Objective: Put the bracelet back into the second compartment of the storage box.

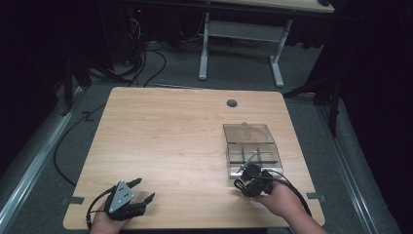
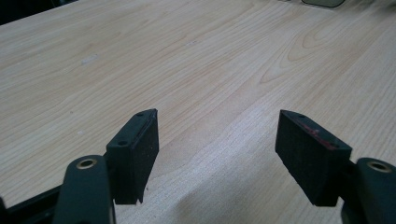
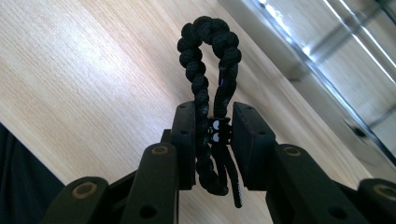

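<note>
The table lies bare left of the clear box, from the near edge to the far one. The box, lid open toward the far side, is the sole obstacle, standing on the right half. The right gripper hangs just near of the box, a black bracelet pinched in its jaws. The left gripper, jaws spread, has bare wood ahead, well left of the box.
</note>
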